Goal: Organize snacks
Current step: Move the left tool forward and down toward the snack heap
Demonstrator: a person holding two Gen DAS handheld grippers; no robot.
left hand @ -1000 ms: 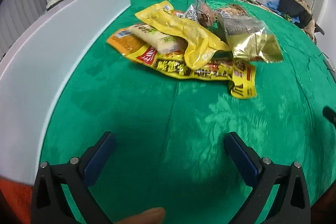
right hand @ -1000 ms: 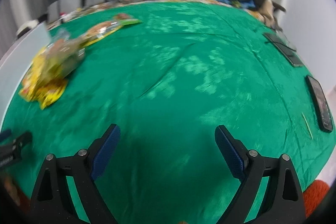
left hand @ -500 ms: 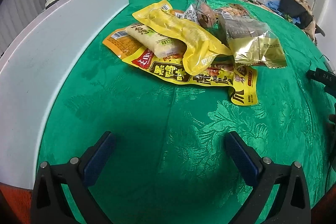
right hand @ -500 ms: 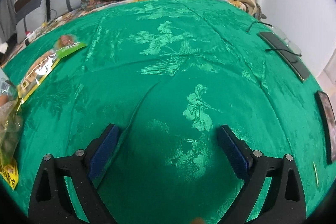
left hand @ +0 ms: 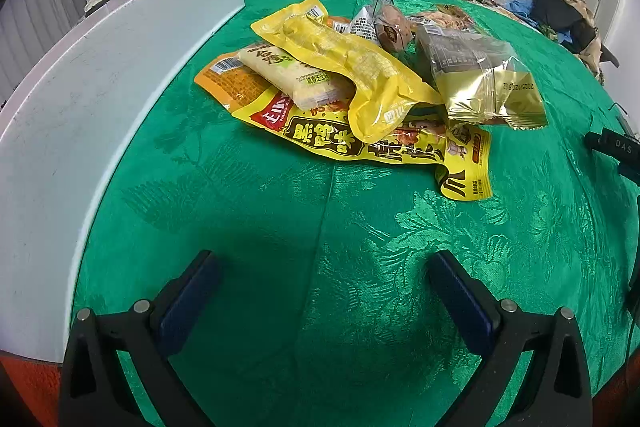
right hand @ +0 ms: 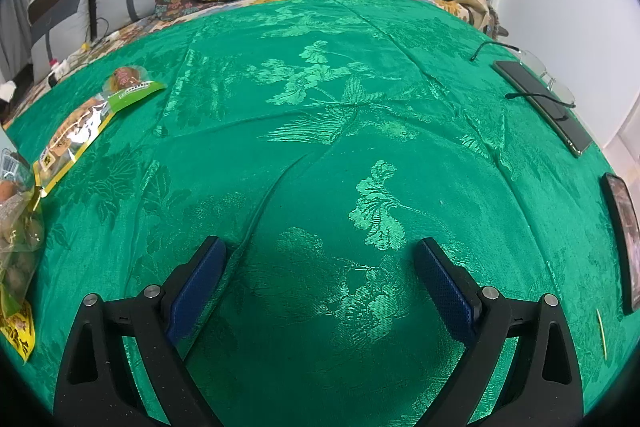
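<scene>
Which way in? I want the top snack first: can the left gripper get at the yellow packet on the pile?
Probably yes: the left gripper is open, with only bare green cloth between it and the yellow packet.

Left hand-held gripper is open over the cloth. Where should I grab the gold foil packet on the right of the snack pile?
Probably the gold foil packet's crimped near edge, coming in low from the front right. That flat seam juts clear of the long yellow pouch beneath, whereas its puffy body looks harder to pinch. The left hand-held gripper holds nothing.
</scene>
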